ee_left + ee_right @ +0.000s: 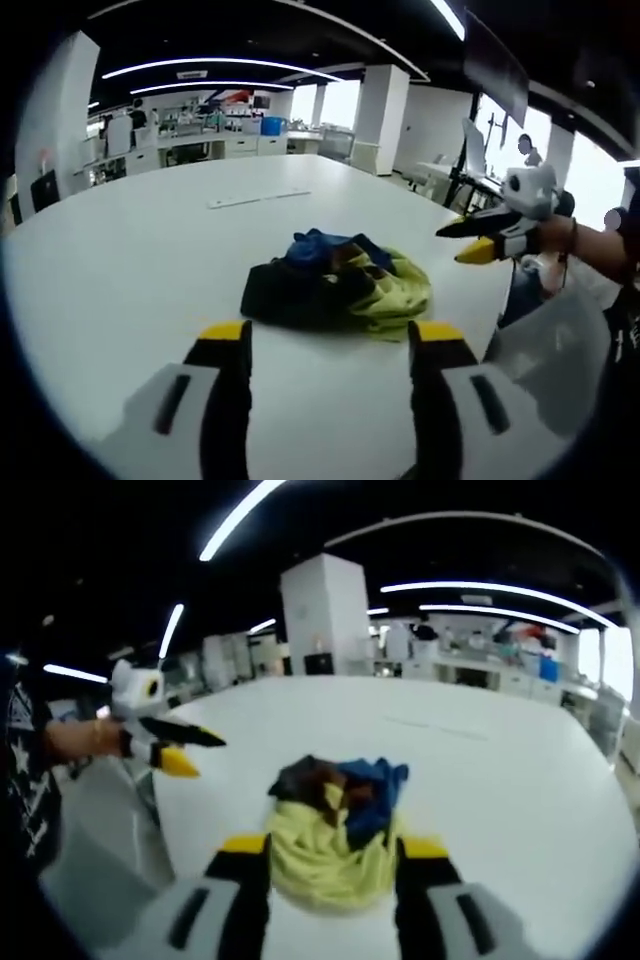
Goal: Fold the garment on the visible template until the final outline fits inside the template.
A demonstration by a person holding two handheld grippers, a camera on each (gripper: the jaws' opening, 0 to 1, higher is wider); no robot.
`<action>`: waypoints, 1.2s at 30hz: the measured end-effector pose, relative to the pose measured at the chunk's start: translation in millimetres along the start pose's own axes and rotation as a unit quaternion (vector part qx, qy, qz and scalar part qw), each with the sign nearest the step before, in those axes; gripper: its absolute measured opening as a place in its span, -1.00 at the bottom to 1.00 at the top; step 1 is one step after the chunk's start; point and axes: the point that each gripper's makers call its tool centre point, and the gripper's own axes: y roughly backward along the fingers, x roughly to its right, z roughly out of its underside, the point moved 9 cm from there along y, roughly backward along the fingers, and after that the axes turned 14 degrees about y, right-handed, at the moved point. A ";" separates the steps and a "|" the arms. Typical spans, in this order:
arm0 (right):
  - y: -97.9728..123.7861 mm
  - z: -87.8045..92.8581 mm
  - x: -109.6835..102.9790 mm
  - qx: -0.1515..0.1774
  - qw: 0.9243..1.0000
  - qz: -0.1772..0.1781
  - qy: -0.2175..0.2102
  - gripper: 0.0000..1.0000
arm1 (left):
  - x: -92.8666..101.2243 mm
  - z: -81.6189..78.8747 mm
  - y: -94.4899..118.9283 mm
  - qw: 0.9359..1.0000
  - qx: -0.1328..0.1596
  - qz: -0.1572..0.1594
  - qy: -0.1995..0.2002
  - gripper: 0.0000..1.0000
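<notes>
Both grippers stood open above a crumpled garment on the table.
The left gripper (329, 345) held its jaws wide apart, gripping nothing; the garment (336, 281) lay bunched just beyond them. The right gripper (333, 862) straddled the garment's yellow edge, jaws apart. The white table (120, 260) sat in an open-plan office.

one garment (335, 290) — two grippers (330, 345), one table (150, 250)

1. I see a big white table (130, 260) with a pale strip (258, 199) lying far across it.
2. Behind it stand white pillars (322, 610) and cluttered desks (480, 665).
</notes>
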 end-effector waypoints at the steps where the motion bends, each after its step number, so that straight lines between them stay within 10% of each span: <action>1: -2.4 -0.4 0.1 -0.001 1.000 -0.001 -0.001 -0.16 | 0.0 0.5 -2.5 1.000 -0.002 0.002 -0.001 0.16; 36: -78.9 22.5 17.9 -0.058 0.997 -0.038 0.018 -0.99 | -22.5 14.1 -86.6 0.996 -0.046 0.045 -0.057 -0.55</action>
